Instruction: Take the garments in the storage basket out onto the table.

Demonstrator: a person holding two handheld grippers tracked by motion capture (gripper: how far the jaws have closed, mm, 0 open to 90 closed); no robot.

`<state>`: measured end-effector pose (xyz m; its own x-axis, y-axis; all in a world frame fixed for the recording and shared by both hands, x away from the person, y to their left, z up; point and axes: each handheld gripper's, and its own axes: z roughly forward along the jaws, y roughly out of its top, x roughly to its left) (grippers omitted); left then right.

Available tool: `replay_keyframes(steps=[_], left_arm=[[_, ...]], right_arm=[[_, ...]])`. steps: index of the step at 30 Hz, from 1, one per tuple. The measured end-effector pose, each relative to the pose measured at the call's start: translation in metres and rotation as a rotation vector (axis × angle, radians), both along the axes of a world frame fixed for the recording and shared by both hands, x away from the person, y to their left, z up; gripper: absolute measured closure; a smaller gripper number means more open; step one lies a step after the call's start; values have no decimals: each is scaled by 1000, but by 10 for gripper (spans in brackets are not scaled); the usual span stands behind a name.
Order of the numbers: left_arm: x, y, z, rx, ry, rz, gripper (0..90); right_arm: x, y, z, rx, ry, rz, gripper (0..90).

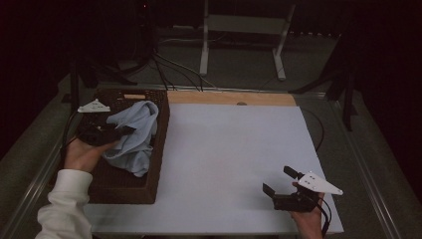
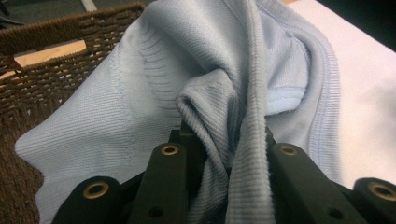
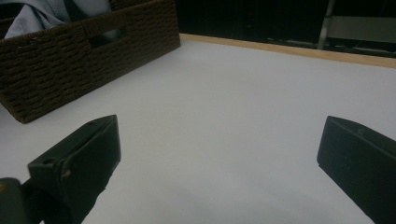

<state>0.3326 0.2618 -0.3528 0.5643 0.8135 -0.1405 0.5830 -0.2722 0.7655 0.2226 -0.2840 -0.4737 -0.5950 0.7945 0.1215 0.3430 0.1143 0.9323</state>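
A light blue knitted garment lies bunched in a dark brown wicker basket at the table's left. Part of it drapes over the basket's right rim. My left gripper is inside the basket, shut on a fold of the blue garment, which is pinched between the black jaws. The cloth also peeks above the wicker basket in the right gripper view. My right gripper hovers low over the white table top near the front right, open, with nothing between its fingers.
A wooden strip runs along the table's far edge. Behind it stand a white metal frame and loose cables on the floor. A black cable trails off the table's right side.
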Motion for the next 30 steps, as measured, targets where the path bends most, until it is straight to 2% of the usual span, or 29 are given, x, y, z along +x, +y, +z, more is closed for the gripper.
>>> replay_keyframes(steps=[20,30], left_arm=[[-1,-8,19,-98,-39,1,773],[-1,-14,29,-130,-67,-19,773]], right_arm=[[0,0,0,1,1,-1,0],[0,0,0,3,0,-2,0]])
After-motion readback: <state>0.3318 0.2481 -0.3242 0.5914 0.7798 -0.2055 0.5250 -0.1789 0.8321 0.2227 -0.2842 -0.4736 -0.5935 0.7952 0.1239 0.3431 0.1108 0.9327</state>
